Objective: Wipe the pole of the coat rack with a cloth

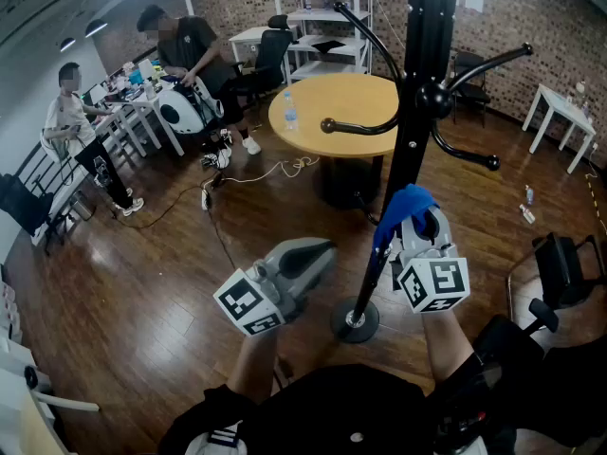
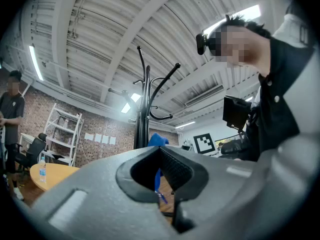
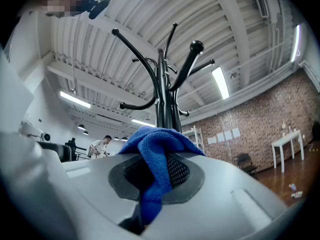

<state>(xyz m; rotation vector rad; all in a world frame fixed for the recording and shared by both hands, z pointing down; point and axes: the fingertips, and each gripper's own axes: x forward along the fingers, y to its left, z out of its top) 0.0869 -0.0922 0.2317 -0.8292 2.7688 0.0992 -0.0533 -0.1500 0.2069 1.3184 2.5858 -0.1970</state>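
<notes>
Coat rack pole (image 1: 410, 150): black, upright, long axis vertical, standing on a round base (image 1: 354, 321) on the wooden floor. Blue cloth (image 1: 402, 209): clamped in the right gripper (image 1: 418, 227), bunched against the pole's lower stretch, at that gripper's 11 o'clock. Right gripper is the nearer; the wipe would likely run along the pole, 12 to 6. Left gripper (image 1: 322, 251): jaws together, nothing held, apart from the pole at its 9 o'clock

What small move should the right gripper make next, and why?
Probably press the cloth against the pole and slide it along. The right gripper is shut on the blue cloth, which sits right beside the pole's lower part. Whether cloth and pole already touch is unclear.
</notes>
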